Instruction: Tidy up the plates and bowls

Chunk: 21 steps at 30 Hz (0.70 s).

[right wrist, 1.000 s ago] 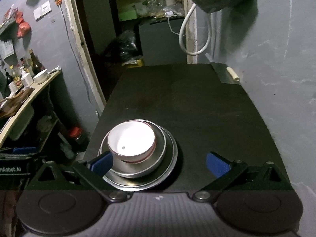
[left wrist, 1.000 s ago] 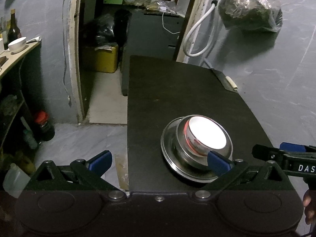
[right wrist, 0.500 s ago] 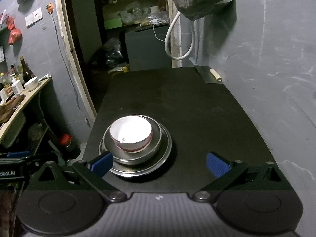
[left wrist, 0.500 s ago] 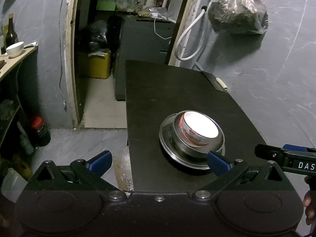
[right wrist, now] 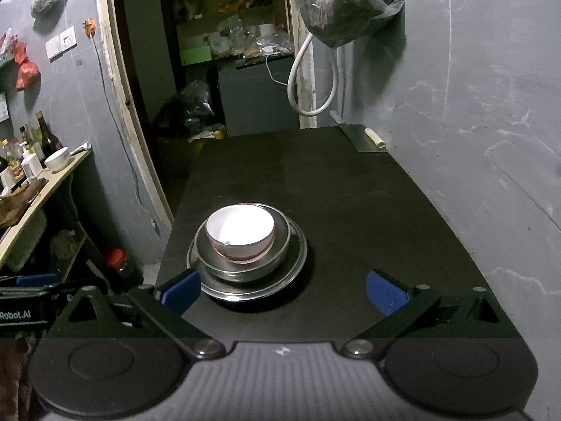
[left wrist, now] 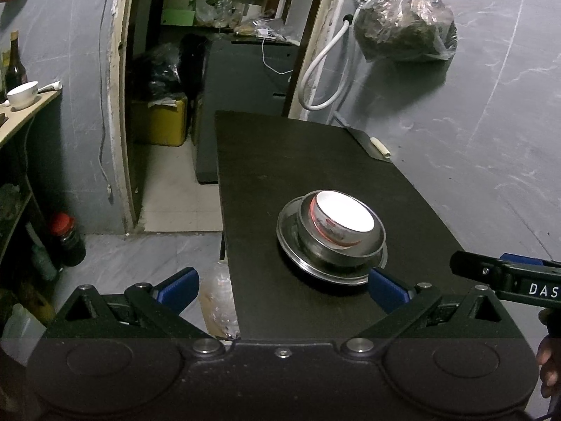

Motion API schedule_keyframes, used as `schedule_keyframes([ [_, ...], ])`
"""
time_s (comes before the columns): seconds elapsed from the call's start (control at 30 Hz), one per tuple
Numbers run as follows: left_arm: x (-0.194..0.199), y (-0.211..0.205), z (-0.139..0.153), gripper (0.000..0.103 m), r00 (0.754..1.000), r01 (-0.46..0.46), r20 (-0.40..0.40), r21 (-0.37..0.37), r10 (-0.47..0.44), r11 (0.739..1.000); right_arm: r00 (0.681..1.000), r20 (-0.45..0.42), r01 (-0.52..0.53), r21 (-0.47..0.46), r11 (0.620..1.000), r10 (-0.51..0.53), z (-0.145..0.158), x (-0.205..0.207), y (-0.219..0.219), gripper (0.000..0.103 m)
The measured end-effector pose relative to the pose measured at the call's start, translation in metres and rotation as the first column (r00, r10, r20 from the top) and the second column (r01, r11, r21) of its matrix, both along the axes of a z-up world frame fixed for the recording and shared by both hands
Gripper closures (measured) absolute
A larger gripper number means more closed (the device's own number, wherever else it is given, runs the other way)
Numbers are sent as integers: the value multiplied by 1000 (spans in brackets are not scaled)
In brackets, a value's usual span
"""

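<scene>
A white ceramic bowl (left wrist: pixel 342 217) (right wrist: pixel 240 226) with a red band sits inside a steel bowl (left wrist: pixel 371 245) (right wrist: pixel 277 256), which sits on a steel plate (left wrist: pixel 291 242) (right wrist: pixel 298 263) on the black table (left wrist: pixel 280 161) (right wrist: pixel 350 189). My left gripper (left wrist: pixel 282 289) is open and empty, held back from the stack near the table's front left corner. My right gripper (right wrist: pixel 282 293) is open and empty, just before the stack at the table's front edge. The right gripper also shows at the right edge of the left wrist view.
A knife with a pale handle (left wrist: pixel 380 147) (right wrist: pixel 375 138) lies at the table's far right edge by the grey wall. A bag (left wrist: pixel 403 28) hangs on the wall. A side shelf (right wrist: pixel 45 175) with bottles and a white cup stands left. A doorway opens behind.
Both grippers have drawn back and up from the stack, which looks smaller and farther now. The stack has not moved. Both stay open.
</scene>
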<state>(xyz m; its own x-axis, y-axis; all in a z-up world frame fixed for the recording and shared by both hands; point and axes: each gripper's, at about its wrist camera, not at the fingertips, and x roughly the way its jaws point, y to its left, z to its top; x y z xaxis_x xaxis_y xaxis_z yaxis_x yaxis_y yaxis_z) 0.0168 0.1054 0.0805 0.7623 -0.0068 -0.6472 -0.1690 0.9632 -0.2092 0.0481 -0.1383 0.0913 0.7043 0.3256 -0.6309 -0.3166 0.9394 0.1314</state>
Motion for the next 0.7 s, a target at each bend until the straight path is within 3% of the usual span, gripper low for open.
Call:
schedule_keyframes([
  [0.5,-20,-3,-8,1,1000,-1,-12,14,1,1000,1000,-10,25,14,1000,-25,-8,-28,-8,0],
  [0.7,-26,-5,-11,1,1000,11,23,30,-12,999,1000,-9,27,10,1000,-27,-12,-37,-13,0],
])
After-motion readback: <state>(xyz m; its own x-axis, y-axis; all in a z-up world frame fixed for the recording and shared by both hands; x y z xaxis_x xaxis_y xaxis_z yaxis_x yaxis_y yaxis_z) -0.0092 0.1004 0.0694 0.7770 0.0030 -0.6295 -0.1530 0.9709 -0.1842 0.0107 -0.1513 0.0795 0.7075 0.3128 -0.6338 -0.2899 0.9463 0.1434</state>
